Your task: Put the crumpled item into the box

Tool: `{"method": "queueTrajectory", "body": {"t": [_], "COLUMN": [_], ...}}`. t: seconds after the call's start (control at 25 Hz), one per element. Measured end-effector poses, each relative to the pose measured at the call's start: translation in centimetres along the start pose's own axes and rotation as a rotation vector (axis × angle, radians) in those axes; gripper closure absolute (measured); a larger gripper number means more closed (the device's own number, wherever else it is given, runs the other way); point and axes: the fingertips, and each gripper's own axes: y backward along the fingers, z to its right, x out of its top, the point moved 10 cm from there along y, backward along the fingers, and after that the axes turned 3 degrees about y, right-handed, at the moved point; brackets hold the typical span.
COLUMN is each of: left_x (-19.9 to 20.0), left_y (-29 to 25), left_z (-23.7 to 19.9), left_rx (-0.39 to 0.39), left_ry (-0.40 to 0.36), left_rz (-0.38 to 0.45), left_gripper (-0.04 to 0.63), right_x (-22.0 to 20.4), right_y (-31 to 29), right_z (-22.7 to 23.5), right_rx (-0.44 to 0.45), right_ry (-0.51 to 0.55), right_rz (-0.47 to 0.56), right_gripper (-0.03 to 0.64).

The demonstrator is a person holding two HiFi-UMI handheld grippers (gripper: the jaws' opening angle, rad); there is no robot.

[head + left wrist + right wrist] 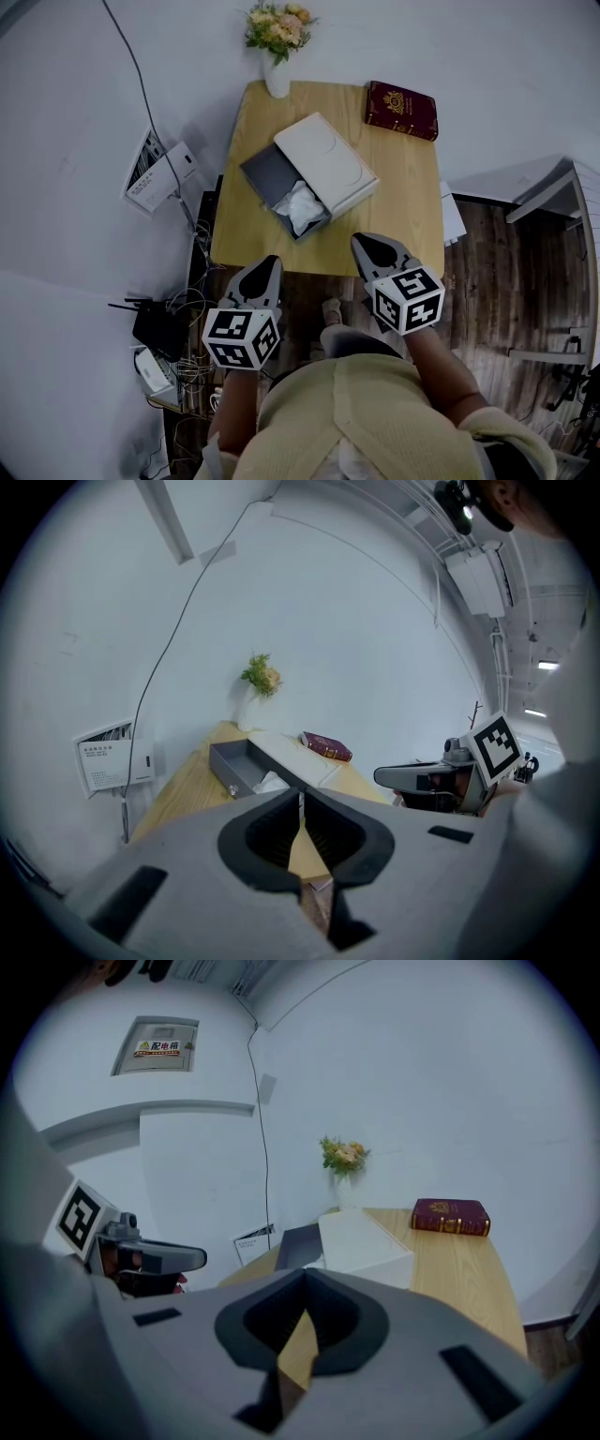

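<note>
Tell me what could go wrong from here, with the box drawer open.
The crumpled item lies in the open grey drawer, against the white sleeve; sliding the drawer shut may jam it. A hard push could shove the sleeve into the vase behind it. The left gripper and right gripper are both shut, so they must open before gripping.

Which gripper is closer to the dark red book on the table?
Right. The right gripper hovers at the near edge of the wooden table, on the side of the dark red book. The left gripper is by the opposite near corner, farther away.
</note>
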Motion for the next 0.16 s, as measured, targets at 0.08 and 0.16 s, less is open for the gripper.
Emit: {"method": "queueTrajectory", "body": {"t": [0.08, 0.16], "left_x": [0.02, 0.07], "left_y": [-0.01, 0.00], "left_z": [-0.08, -0.18], "left_rx": [-0.002, -0.003], "left_ry": [-0.001, -0.002], "left_rz": [0.000, 0.001], "left_gripper": [0.561, 0.561], "right_x": [0.01, 0.07], "right_y": [-0.06, -0.14], "right_z": [-0.05, -0.12], "right_rx": [0.001, 0.002], "right_ry": [0.000, 0.001], "right_rz": [0.000, 0.001], "right_gripper": [0.588, 0.588]}}
